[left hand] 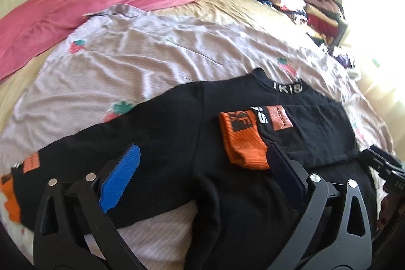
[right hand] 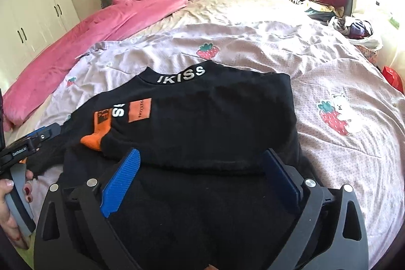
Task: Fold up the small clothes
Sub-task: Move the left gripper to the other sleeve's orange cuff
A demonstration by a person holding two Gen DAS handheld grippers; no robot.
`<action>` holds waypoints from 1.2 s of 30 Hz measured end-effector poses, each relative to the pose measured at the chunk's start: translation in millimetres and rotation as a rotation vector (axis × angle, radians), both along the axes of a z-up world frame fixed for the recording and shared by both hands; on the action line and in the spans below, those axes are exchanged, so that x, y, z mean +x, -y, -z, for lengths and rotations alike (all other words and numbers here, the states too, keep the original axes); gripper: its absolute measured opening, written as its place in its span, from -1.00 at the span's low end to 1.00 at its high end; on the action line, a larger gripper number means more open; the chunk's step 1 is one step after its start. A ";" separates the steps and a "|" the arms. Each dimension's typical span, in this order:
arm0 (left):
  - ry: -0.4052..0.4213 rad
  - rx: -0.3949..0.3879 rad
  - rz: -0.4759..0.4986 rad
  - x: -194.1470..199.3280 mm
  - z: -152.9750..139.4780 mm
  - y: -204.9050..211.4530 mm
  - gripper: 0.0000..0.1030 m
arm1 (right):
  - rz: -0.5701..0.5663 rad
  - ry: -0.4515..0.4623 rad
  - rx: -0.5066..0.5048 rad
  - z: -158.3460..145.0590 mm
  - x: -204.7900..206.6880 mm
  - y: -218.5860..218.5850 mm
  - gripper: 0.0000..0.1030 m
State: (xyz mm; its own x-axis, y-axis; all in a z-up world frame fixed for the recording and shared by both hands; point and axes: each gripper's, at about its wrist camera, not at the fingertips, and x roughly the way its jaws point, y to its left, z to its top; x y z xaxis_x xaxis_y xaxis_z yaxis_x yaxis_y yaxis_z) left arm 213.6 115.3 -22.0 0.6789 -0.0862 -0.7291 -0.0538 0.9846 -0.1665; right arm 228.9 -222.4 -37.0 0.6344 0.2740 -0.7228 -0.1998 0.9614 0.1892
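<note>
- Left gripper [left hand: 203, 156]: jaws spread wide, nothing gripped; black sweater [left hand: 177, 123] lies flat under and ahead of it.
- Orange cuff [left hand: 243, 141] just beside its right finger.
- Right gripper [right hand: 202, 161]: released, hovering over the folded sweater [right hand: 215, 118] on the strawberry-print sheet [right hand: 329, 82].

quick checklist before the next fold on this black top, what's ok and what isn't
1. Left gripper open, nothing pinched: ok.
2. Right gripper open, nothing pinched: ok.
3. Black sweatshirt right sleeve folded across the chest, orange cuff lying on it: ok.
4. Left sleeve folded in: not ok, it lies stretched out sideways.
5. Fabric flat under the folded part: cannot tell.
6. Strawberry quilt free of other clothes beside the sweatshirt: ok.
</note>
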 end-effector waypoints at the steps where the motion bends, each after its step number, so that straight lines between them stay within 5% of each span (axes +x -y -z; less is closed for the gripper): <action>1: 0.011 -0.015 -0.024 -7.1 -3.4 -7.1 0.82 | -0.008 -0.002 0.007 -0.3 -1.4 -3.7 0.89; 36: 0.040 0.019 -0.228 -115.7 -27.3 -107.3 0.82 | -0.186 0.103 0.027 -57.9 -44.4 -106.3 0.92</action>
State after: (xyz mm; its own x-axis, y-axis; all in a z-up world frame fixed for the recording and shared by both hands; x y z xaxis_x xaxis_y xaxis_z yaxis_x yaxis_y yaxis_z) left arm 97.9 222.7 5.3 0.7073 0.0863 -0.7016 -0.2690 0.9507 -0.1542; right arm 184.5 -116.2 20.9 0.6412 0.4117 -0.6476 -0.3927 0.9011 0.1840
